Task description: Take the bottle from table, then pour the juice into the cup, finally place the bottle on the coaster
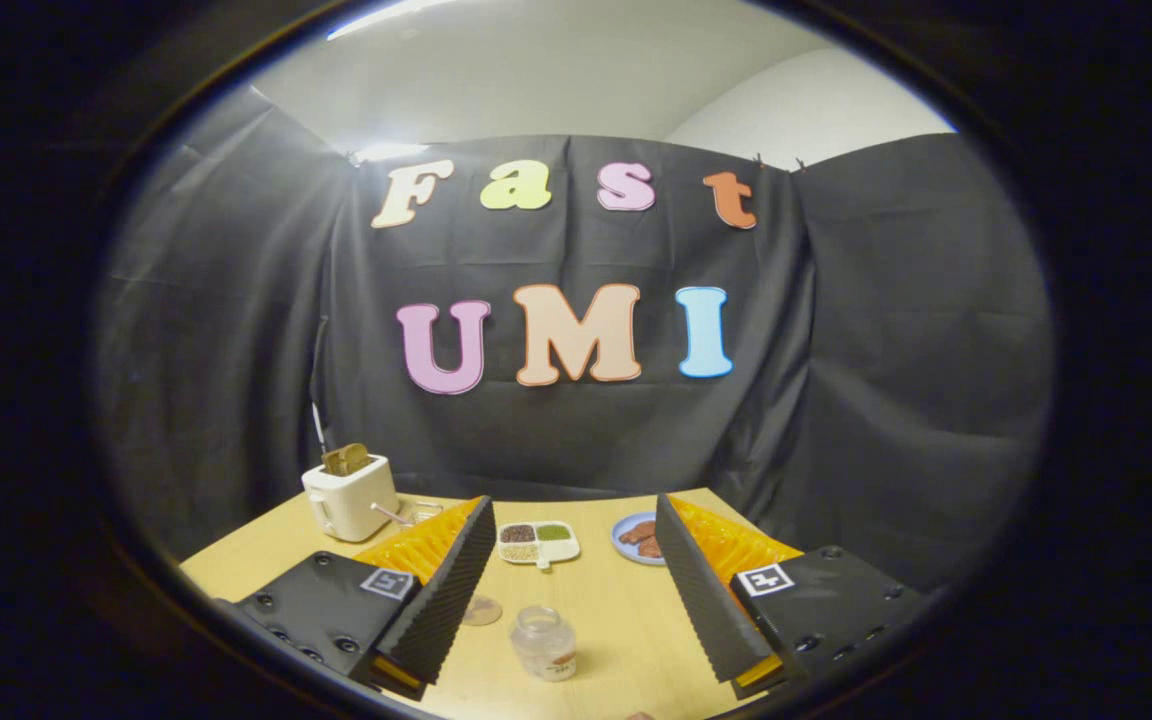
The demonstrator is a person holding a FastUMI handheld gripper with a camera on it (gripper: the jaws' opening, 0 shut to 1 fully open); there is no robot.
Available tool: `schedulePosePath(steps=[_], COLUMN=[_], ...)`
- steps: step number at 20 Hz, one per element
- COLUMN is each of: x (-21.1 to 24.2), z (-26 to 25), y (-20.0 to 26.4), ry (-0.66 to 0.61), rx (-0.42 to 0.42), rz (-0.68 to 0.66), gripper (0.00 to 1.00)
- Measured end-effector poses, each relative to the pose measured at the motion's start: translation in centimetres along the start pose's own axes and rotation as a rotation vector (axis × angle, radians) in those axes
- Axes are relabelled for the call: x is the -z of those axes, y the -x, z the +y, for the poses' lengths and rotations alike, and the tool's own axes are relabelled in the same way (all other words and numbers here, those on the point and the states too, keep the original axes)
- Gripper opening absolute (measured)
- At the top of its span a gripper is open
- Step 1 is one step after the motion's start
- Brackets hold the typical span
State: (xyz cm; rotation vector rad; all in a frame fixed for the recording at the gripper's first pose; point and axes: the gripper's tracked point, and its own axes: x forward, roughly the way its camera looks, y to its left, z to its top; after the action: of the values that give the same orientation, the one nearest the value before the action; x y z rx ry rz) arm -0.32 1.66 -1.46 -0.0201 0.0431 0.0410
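Observation:
My gripper (574, 512) is open, held above the light wooden table (616, 610), and nothing sits between its black ribbed fingers (446, 590). Below the gap, closer to the left finger, stands a small clear glass container (543, 643) with a wide mouth and an orange-brown patch low on its side. I cannot tell whether it is the bottle or the cup. A flat round brownish coaster (482, 610) lies just to its left, partly hidden by the left finger. The fingers touch neither of them.
A white toaster (348, 497) with bread slices stands at the table's far left corner, a small glass object (420, 512) beside it. Farther back between the fingers are a white divided dish (537, 543) of grains and a blue plate (638, 538) with brown food.

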Motion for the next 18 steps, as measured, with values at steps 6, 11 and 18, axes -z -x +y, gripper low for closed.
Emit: schedulePosePath(steps=[6, 11, 18], x=[2.4, 5.7, 11.9], z=[0.5, 0.7, 1.8], y=[1.1, 2.1, 1.9], ry=[0.002, -0.006, -0.018], rx=[-0.011, -0.026, -0.075], rz=[0.043, 0.106, 0.236], gripper=[1.0, 1.0, 1.0])
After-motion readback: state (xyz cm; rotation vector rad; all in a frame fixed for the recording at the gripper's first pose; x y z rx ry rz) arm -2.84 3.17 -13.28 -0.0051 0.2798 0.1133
